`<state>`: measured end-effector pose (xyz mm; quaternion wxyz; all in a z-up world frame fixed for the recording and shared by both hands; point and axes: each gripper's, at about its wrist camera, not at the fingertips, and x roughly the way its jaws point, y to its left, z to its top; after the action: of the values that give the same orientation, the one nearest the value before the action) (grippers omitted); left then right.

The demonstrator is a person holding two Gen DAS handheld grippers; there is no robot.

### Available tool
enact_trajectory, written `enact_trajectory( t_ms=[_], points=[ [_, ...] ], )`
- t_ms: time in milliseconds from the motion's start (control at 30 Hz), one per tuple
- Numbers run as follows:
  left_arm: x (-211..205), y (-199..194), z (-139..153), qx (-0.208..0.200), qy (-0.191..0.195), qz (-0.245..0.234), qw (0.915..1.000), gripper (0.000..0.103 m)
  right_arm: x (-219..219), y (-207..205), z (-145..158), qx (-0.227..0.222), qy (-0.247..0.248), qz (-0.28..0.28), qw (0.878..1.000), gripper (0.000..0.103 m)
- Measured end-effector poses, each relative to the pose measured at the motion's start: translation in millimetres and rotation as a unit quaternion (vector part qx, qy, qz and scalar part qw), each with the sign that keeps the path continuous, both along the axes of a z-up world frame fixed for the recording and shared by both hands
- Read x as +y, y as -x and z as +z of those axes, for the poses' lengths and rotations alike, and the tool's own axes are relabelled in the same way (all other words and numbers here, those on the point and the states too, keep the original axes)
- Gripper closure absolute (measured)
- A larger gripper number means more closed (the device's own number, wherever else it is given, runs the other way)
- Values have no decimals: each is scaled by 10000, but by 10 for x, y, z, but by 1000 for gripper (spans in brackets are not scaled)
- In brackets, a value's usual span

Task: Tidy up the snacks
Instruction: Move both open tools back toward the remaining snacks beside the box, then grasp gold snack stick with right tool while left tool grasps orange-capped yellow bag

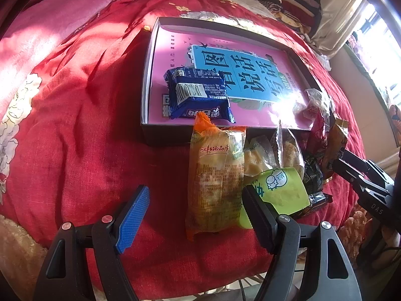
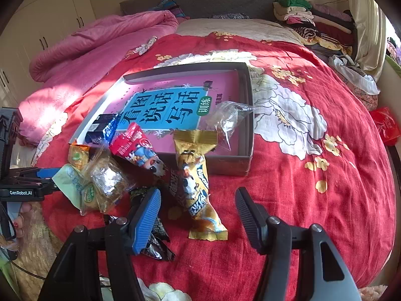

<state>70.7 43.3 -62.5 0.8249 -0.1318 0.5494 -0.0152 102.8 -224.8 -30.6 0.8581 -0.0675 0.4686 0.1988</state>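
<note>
From your left wrist, your left gripper (image 1: 195,215) stood spread, gripping nothing, the orange bread packet (image 1: 215,183) between its fingers, lengthwise toward the box (image 1: 165,135). A green milk packet (image 1: 283,190) crowded the right finger. A blue biscuit pack (image 1: 200,95) lay inside the box.

From your right wrist, your right gripper (image 2: 198,213) was spread, empty, the yellow snack bar (image 2: 200,188) between its fingers, pointing boxward.

A bed carries everything, covered by a red floral quilt (image 2: 288,175). Directly on the quilt lie a shallow open box (image 2: 246,150), a rolled pink duvet (image 2: 100,42), and a pile of snack packets (image 2: 140,175) just beside the box's near wall.
</note>
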Motion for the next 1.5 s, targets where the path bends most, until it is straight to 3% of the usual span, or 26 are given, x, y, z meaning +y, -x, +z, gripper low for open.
enact_trajectory(
  t_ms=[500, 833, 1200, 1500],
  points=[
    [-2, -25, -51, 33, -33, -8, 10000, 26, 127, -4, -279, 385, 618, 283, 9969, 68],
    [-51, -40, -88, -7, -87, -67, 9999, 29, 49, -71, -292, 491, 409, 170, 9978, 75],
    [-130, -64, -119, 0, 47, -249, 9997, 62, -94, -97, -92, 265, -356, -31, 9990, 76],
    [-95, -75, -112, -9, 324, -235, 9992, 75, -29, -59, -10, 82, -543, 155, 9984, 76]
  ],
)
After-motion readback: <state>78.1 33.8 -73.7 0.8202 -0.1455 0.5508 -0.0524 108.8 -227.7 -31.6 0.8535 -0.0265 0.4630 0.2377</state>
